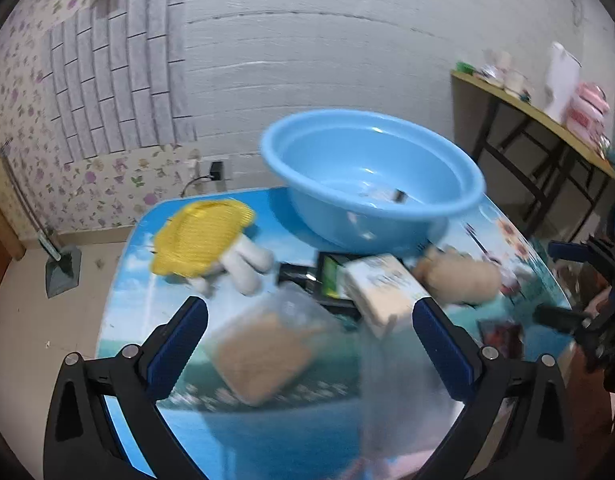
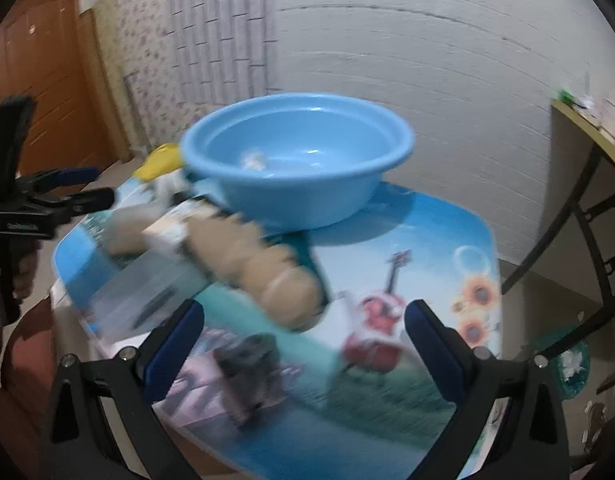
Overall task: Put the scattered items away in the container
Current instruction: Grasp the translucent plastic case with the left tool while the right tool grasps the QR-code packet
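A light blue basin (image 1: 371, 176) stands at the far side of the picture-printed table (image 1: 267, 420), with a small item (image 1: 387, 194) lying inside it. In front of it lie a yellow knitted piece with white fingers (image 1: 199, 236), a green-and-black pack (image 1: 329, 280), a cream box (image 1: 383, 288), a tan plush piece (image 1: 459, 280), a clear bag with brown contents (image 1: 263, 352) and a dark red packet (image 1: 501, 336). My left gripper (image 1: 309, 312) hangs open above the clear bag, holding nothing. My right gripper (image 2: 303, 314) is open and empty, just short of the tan plush piece (image 2: 263, 272) and the dark packet (image 2: 251, 360). Both views are blurred.
A wooden side table (image 1: 547, 120) with jars and packets stands against the wall at right. A dustpan (image 1: 63, 268) sits on the floor at left, and a brown door (image 2: 47, 80) is beyond it. The basin (image 2: 299, 160) takes up the table's (image 2: 427, 240) far edge.
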The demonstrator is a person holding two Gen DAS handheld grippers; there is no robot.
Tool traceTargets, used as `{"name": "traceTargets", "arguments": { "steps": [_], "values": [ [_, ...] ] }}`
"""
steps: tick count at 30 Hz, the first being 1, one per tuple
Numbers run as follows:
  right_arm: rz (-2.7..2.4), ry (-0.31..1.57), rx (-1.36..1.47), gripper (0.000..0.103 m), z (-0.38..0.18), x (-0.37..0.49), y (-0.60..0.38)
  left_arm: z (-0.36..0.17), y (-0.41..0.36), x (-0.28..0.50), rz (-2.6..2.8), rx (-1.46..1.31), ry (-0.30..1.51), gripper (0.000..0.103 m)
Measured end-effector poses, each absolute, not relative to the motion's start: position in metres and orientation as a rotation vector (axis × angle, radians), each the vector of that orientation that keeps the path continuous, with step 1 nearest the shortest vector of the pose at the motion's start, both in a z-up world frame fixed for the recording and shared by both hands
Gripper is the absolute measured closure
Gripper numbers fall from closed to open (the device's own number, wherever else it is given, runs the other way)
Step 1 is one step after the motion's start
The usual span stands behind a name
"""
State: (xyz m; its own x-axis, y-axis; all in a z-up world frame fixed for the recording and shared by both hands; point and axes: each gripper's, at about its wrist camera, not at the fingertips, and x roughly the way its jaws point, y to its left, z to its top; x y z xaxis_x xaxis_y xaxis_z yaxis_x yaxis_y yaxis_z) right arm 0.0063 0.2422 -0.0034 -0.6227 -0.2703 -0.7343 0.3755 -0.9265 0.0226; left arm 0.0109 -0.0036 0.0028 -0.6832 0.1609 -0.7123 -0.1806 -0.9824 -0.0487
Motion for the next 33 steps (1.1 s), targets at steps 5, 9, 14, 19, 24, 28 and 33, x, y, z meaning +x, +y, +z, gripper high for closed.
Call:
{"name": "traceTargets", "arguments": {
  "steps": [5, 9, 14, 19, 24, 28, 33],
  "values": [
    [-2.503, 0.237, 1.173, 0.009, -0.015, 0.017, 0.224, -0.003, 0.019, 0.025, 2.664, -1.193, 0.081, 0.0],
    [-2.467, 0.212, 1.216, 0.019, -0.025, 0.017, 0.217, -0.008, 0.024, 0.028, 2.656, -1.225, 0.102, 0.0],
    [-2.432, 0.21, 1.237, 0.033, -0.031, 0.021, 0.213, -0.021, 0.028, 0.029, 2.651, -1.276, 0.126, 0.0],
    [-2.432, 0.18, 1.271, 0.039, -0.038, 0.021, 0.22, -0.03, 0.032, 0.031, 2.632, -1.292, 0.119, 0.0],
    [-2.442, 0.181, 1.287, 0.053, -0.043, 0.022, 0.225, -0.037, 0.035, 0.03, 2.631, -1.304, 0.163, 0.0],
    [-2.435, 0.212, 1.281, 0.056, -0.044, 0.026, 0.222, -0.042, 0.034, 0.028, 2.614, -1.32, 0.144, 0.0],
    [-2.424, 0.202, 1.29, 0.056, -0.048, 0.027, 0.223, -0.052, 0.039, 0.027, 2.574, -1.343, 0.145, 0.0]
  ]
}}
